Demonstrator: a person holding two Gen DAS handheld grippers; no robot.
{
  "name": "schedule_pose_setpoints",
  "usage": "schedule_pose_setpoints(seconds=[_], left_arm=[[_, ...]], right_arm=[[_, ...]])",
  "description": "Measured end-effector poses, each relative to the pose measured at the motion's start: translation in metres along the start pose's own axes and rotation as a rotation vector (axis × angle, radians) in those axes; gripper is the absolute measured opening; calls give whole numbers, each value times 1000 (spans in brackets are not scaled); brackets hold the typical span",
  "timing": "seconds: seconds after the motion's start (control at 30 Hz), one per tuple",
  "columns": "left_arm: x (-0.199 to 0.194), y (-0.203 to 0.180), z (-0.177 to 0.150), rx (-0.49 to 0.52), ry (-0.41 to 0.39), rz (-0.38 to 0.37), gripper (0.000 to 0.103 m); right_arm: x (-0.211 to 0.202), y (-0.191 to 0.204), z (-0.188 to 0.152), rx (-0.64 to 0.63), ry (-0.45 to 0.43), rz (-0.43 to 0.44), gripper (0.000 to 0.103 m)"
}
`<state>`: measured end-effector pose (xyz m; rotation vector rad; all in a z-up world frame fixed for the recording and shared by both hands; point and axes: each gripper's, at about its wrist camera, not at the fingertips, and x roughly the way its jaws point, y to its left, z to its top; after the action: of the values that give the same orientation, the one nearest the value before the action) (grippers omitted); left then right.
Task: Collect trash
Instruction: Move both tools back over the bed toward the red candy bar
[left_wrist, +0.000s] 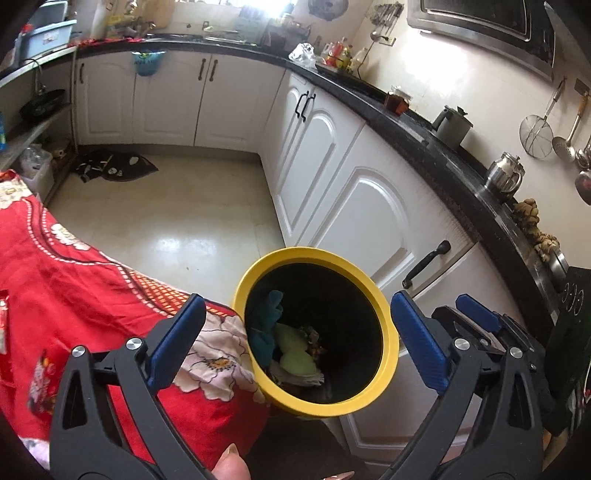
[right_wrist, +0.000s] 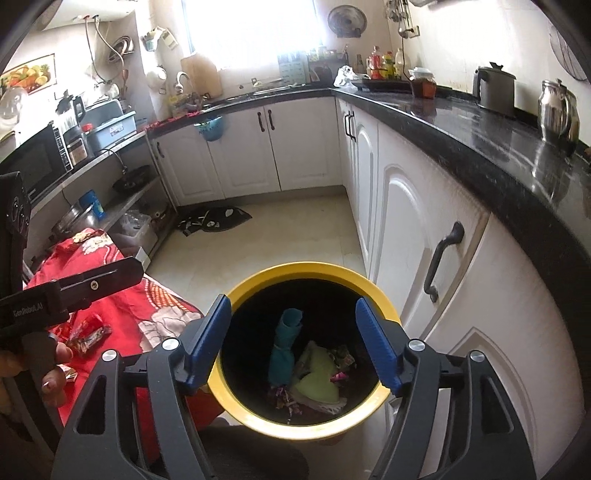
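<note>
A yellow-rimmed bin (left_wrist: 388, 332) (right_wrist: 314, 271) stands on the floor beside the table with the red floral cloth (left_wrist: 74, 280) (right_wrist: 122, 295). Inside lie a teal cloth (right_wrist: 284, 350), a pale green piece (right_wrist: 317, 380) and wrappers (right_wrist: 343, 358). My left gripper (left_wrist: 295, 339) is open and empty above the bin. My right gripper (right_wrist: 295, 343) is open and empty over the bin's mouth. Candy wrappers (right_wrist: 88, 338) lie on the red cloth, left of the right gripper. The left gripper's body (right_wrist: 66, 288) shows at the left of the right wrist view.
White cabinets (left_wrist: 351, 192) with a black counter (right_wrist: 480, 129) run along the right, close to the bin. Kettles (right_wrist: 495, 90) and jars stand on the counter. A dark mat (right_wrist: 214, 219) lies on the pale floor. Shelves with a microwave (right_wrist: 33, 162) stand at left.
</note>
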<state>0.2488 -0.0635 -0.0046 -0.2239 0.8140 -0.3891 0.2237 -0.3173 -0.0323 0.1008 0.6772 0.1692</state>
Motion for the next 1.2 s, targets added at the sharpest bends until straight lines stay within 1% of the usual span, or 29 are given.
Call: schedule_pose_setpoints(seconds=[0.6, 0.83, 0.87, 0.9, 0.93, 1.2], left_arm=[[-67, 49, -8, -83, -113, 79, 92], [-93, 67, -15, -92, -160, 150, 92], [-97, 70, -16, -96, -165, 158, 92], [-100, 73, -17, -99, -168, 163, 92], [-103, 76, -18, -103, -172, 169, 92], [-130, 105, -29, -149, -200, 236, 92]], right_arm=[[-20, 50, 11, -88, -38, 75, 68], [-21, 76, 13, -127, -38, 122, 68], [-21, 81, 13, -135, -38, 129, 70], [-21, 87, 13, -142, -40, 135, 75], [-22, 90, 12, -145, -44, 139, 76], [-20, 127, 14, -196, -40, 211, 77]])
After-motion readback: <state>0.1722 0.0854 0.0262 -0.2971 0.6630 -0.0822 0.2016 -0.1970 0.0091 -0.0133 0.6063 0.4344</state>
